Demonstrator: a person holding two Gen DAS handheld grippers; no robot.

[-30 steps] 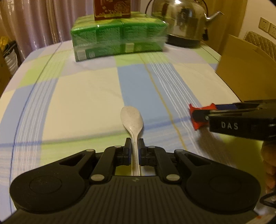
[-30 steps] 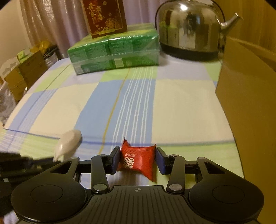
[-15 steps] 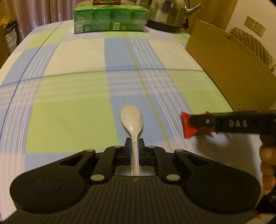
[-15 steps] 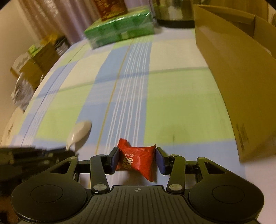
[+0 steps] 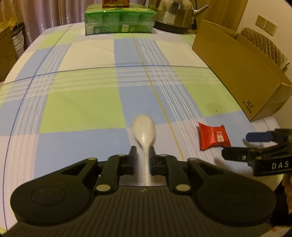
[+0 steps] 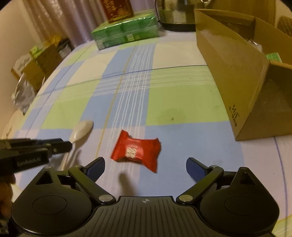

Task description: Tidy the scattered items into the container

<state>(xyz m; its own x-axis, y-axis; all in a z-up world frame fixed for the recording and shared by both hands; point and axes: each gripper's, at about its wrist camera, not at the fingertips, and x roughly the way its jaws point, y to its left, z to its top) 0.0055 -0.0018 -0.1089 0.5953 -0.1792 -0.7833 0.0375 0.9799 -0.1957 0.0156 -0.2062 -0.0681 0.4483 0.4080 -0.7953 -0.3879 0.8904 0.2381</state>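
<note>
A pale spoon (image 5: 144,129) points away from my left gripper (image 5: 142,155). Its blurred handle runs between the jaws, which are opening, and the pads stand slightly off it. A red candy packet (image 6: 136,149) sits loose and slightly blurred on the checked tablecloth (image 6: 182,131), just ahead of my right gripper (image 6: 146,161). That gripper's jaws are opening wide and touch nothing. In the left wrist view the packet (image 5: 213,136) lies between the spoon and the right gripper (image 5: 234,145). The open cardboard box (image 6: 228,63) stands at the right table edge, its near corner beyond the packet.
A green wrapped pack (image 5: 118,23) with a red-brown carton (image 6: 118,9) on top and a steel kettle (image 5: 173,16) stand at the far end. Something green (image 6: 272,56) lies inside the box. Cartons and bags (image 6: 36,63) crowd the floor to the left. A padded chair (image 5: 264,45) stands behind the box.
Both grippers drew back toward the near end of the table. The right jaws spread wide and let the red packet go. The left jaws widened around the spoon handle.
</note>
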